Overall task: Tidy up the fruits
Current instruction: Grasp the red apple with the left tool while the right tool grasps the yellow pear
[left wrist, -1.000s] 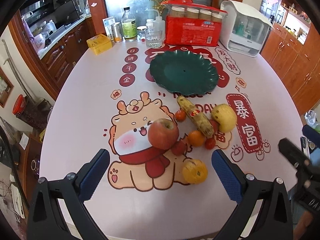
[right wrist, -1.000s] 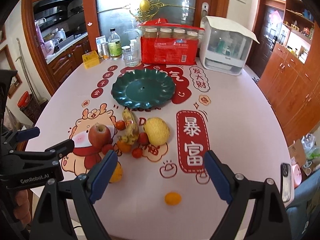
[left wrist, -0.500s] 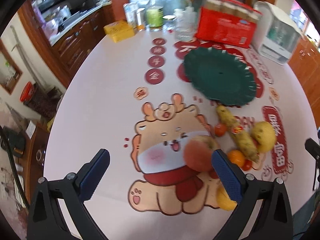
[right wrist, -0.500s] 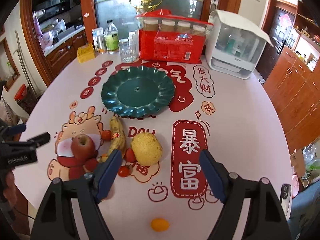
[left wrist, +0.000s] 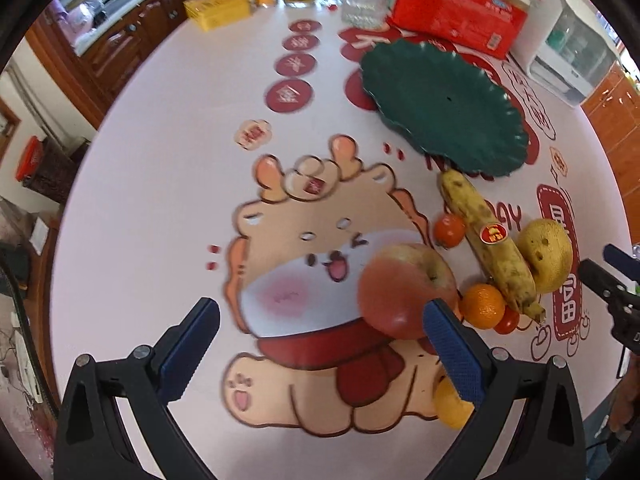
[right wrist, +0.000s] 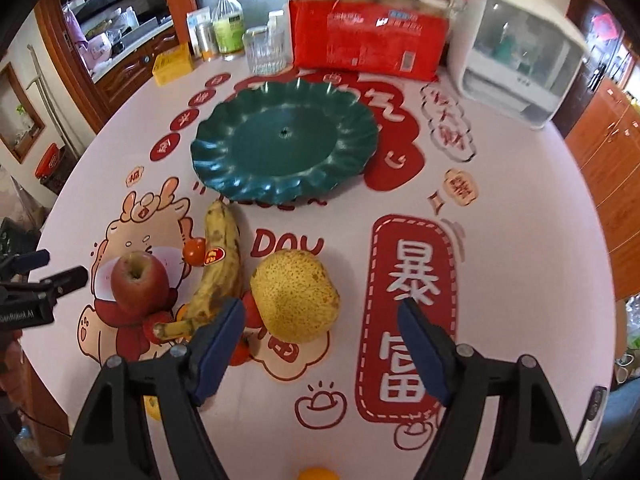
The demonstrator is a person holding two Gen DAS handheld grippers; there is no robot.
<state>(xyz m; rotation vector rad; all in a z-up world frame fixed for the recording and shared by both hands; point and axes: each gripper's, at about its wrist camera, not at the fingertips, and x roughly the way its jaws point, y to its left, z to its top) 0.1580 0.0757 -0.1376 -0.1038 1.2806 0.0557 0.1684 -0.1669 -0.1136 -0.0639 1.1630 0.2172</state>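
A dark green scalloped plate (right wrist: 284,144) lies empty at the table's middle; it also shows in the left wrist view (left wrist: 444,104). In front of it lie a spotted banana (right wrist: 218,268), a red apple (right wrist: 138,282), a yellow pear (right wrist: 296,296), small tomatoes and oranges. My right gripper (right wrist: 320,344) is open, just in front of the pear. My left gripper (left wrist: 320,344) is open and empty; the apple (left wrist: 406,288) sits at its right fingertip, with the banana (left wrist: 490,248) and pear (left wrist: 546,254) farther right.
A red package (right wrist: 368,36), a glass (right wrist: 264,50), bottles, a yellow box (right wrist: 172,65) and a white appliance (right wrist: 516,44) stand along the far edge. A small orange (right wrist: 316,474) lies near the front edge. Wooden cabinets surround the table.
Both grippers have moved forward and lower toward the fruit. The left one has swung left, so the apple now sits at its right fingertip. The right one has closed in on the pear.
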